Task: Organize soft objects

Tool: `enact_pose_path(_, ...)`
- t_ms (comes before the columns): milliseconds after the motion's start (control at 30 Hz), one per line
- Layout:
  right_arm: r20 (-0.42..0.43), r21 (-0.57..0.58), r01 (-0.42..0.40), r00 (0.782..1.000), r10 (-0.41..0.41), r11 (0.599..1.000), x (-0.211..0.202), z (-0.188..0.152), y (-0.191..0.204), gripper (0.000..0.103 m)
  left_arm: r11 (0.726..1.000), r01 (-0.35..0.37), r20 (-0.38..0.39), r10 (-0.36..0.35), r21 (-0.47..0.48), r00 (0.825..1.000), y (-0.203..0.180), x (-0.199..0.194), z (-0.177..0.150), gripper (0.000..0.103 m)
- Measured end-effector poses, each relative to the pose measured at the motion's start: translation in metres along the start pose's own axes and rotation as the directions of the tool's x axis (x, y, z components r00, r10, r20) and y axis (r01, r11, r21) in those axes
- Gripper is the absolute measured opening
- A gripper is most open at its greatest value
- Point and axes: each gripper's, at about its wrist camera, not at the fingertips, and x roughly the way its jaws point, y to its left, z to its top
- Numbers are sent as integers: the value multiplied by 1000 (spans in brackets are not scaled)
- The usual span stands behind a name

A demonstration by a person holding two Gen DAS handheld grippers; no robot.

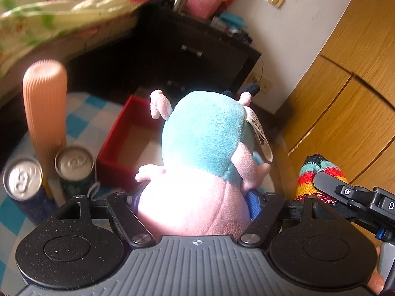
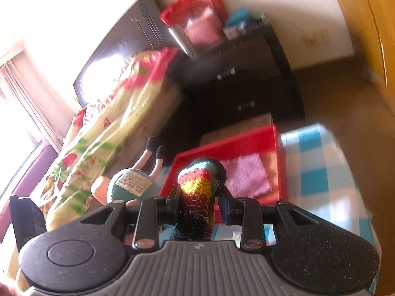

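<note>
1. The plush toy [image 1: 205, 148] stands lengthwise in the centre of the left view, black feet up and away, the left gripper [image 1: 197, 197] pinching its pink end.
2. The striped knit sock [image 2: 200, 182] runs up mid-frame in the right view, squeezed in the right gripper [image 2: 197, 204].
3. Behind lies a red tray [image 2: 276, 153] holding a fuzzy pink cloth [image 2: 246, 172]; lower left, two cans [image 1: 47, 172] and a ribbed peach cylinder [image 1: 45, 103] stand on checked cloth [image 2: 321, 162].

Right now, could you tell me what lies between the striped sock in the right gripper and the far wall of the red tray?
In the right wrist view, a folded pink cloth lies in the red tray beyond the striped sock.
</note>
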Motion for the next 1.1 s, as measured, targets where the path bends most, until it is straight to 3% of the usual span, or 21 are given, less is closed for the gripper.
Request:
enact_pose_path(367,198,-93,35,980,-16,995,-10,24,31,10,999,-25,168,19,37,986,-29,-16,26,74)
enact_pose_path(533,253,-161,93,966,-50,983,-4,29,45,10,998,-33,217,21,52,976,-40,-13,36,74)
enact_pose_path(867,302,-208,170,948,-102,963,18,42,52,10,999,-44,228,36,28,973,-40,10,46,75)
enact_pose_path(1100,282,-224,222,947,-155,949,45,46,48,10,995,-90,222,77,47,972,-40,30,51,75)
